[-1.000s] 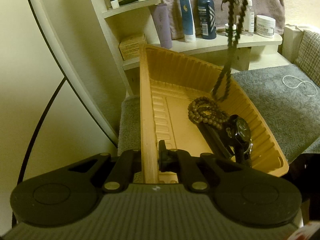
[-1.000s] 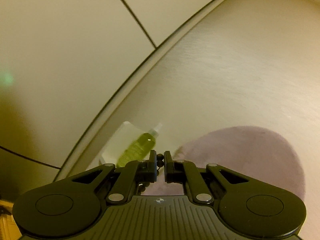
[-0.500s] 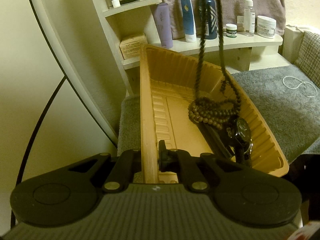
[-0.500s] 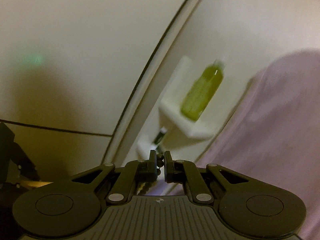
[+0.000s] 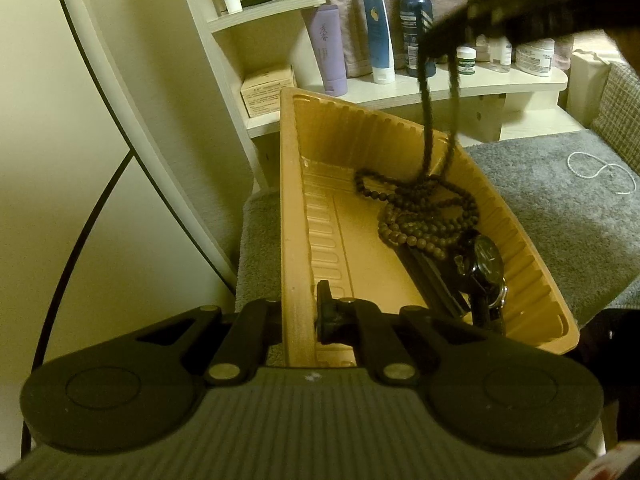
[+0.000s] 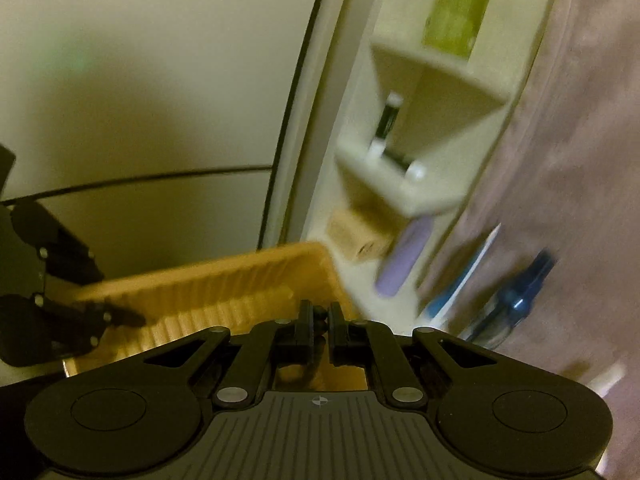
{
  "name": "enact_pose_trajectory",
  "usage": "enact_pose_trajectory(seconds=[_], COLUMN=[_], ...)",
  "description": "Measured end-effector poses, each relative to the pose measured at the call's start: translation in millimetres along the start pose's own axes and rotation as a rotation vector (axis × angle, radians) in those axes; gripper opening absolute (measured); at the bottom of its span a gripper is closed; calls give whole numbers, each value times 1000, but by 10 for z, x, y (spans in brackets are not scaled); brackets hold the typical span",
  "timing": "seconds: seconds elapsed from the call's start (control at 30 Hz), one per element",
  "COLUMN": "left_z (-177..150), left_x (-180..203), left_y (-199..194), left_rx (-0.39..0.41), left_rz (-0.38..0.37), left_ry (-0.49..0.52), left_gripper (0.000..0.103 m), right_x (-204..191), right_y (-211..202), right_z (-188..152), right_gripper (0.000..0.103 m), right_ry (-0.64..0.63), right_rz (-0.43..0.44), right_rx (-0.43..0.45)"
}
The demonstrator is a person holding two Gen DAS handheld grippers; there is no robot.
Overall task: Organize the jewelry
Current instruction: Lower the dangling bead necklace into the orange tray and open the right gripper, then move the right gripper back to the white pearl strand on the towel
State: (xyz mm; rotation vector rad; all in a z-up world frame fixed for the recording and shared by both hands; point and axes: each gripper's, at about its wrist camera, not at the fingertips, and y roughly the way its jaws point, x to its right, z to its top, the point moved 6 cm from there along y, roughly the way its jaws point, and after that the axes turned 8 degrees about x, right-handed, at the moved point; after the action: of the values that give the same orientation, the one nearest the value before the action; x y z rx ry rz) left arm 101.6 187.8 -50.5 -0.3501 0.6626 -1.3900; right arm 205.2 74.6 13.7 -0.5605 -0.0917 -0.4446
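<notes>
Bead necklace is half coiled in tan tray beside black watch, two strands hung from right gripper, pinched there. Tray's left rim is clamped by left gripper. Left half of tray floor is bare.

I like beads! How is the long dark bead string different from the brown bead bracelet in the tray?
The long dark bead necklace hangs partly in air; the coiled brown bead bracelet lies flat. The necklace's beads look smaller and darker; the bracelet's, rounder and browner. Both reach into the tan plastic tray.
</notes>
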Motion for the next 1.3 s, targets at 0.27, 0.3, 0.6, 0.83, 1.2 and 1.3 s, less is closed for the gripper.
enact_pose_trajectory(seconds=[0.27,0.3,0.6,0.83,1.2,1.3], left_z=[-2,-3,-7,-12,-10,-11], left_x=[0,-3,0,1,7,7], left_y=[-2,-3,-7,-12,-14,-13], left_rx=[0,0,0,1,2,4], left_rz=[0,0,0,2,4,2], left_ry=[-3,-3,-4,-2,5,8], left_gripper=[4,4,4,4,4,4], right_x=[-41,-35,215,467,549,570], right_y=[62,58,-229,-797,-1453,-1636], right_z=[-94,-96,-153,-659,-2221,-2543], right_gripper=[7,7,55,56,56,56], right_ry=[43,47,191,349,675,752], right_rz=[33,36,-30,-213,-530,-596], right_rx=[-22,-23,69,103,-48,-82])
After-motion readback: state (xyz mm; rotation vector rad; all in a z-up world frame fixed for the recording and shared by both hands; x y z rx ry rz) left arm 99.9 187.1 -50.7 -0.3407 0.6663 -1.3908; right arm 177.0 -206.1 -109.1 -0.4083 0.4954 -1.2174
